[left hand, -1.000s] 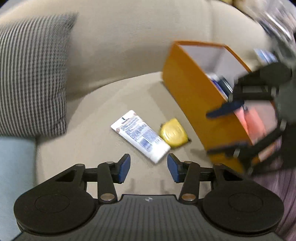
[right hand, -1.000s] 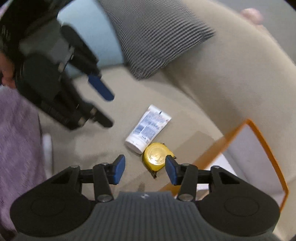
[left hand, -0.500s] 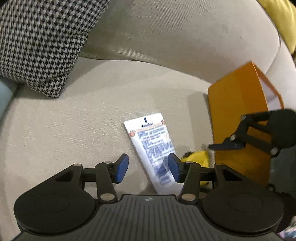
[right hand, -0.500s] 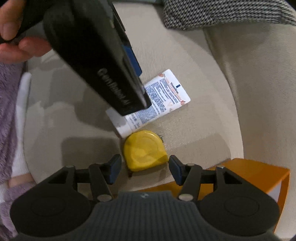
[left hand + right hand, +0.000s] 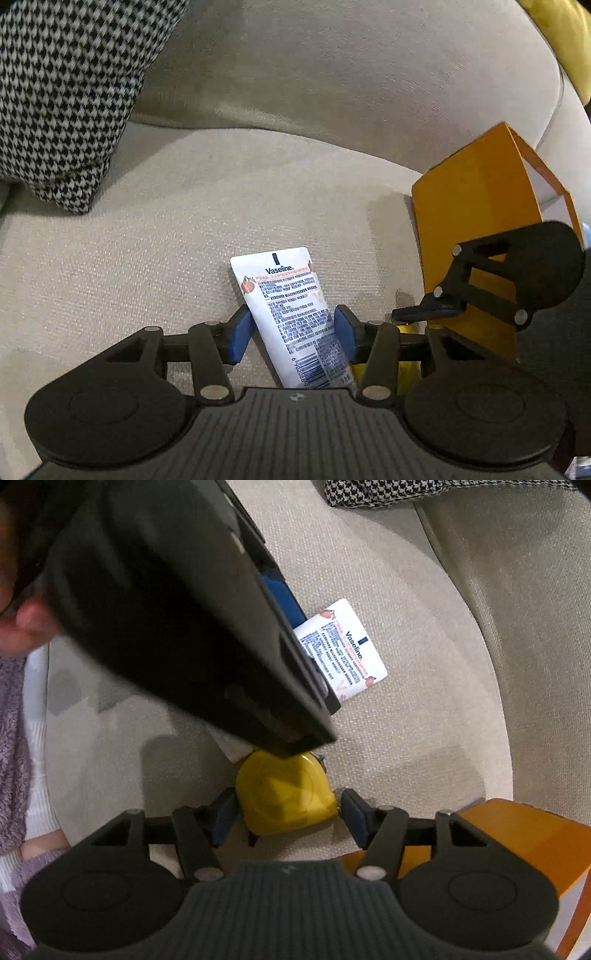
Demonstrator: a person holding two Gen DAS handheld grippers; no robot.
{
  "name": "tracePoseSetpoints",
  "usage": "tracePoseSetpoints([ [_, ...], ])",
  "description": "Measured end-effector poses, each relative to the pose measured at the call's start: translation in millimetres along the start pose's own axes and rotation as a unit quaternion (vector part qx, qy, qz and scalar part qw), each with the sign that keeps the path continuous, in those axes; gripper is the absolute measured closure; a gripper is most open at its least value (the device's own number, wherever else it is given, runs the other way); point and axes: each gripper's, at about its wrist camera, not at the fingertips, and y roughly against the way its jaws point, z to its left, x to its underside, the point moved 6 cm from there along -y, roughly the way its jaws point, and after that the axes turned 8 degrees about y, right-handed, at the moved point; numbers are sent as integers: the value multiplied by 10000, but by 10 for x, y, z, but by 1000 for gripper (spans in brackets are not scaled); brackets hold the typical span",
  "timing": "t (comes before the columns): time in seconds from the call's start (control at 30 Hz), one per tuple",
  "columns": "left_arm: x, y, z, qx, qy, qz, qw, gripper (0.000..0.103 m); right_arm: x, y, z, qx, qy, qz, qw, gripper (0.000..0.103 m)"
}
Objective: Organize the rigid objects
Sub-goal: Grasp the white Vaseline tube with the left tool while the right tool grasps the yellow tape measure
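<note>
Flat on the beige sofa seat point(image 5: 155, 229) lies a white Vaseline tube point(image 5: 295, 317), crimped end pointing away toward the backrest, barcode end nearest the left wrist camera. Left gripper point(image 5: 291, 328) straddles it: blue pads point(image 5: 240, 332) stand either side of the tube's middle, jaws parted wide. Left pad is at the tube's edge, right pad just beside the other edge; whether either presses the tube cannot be told.

Just right of the tube sits a yellow tape measure point(image 5: 286, 794), mostly hidden in the left view, plain in the right wrist view. Right gripper point(image 5: 284, 816) brackets it, fingers spread, left pad about touching the case, right pad with a sliver of gap. Not clamped.

Left gripper's black body crosses the right view's upper left, covering most of the tube; a hand point(image 5: 22, 627) shows at the frame edge.

Orange box point(image 5: 476, 236) stands upright right of both objects, near the tape measure. Houndstooth cushion point(image 5: 62, 92) leans at the far left against the backrest. Purple fleece point(image 5: 14, 709) at left edge of right view.
</note>
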Motion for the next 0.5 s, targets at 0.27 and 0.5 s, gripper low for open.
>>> tracePoseSetpoints([
  [0.27,191,133,-54,-278,-501,-34,9983,57,20,36,32,160,-8,5,9999,42],
  [0.5,364,251,-24,-594,-980,246,9931,60,-4,15,57,173,-73,70,9998,42],
])
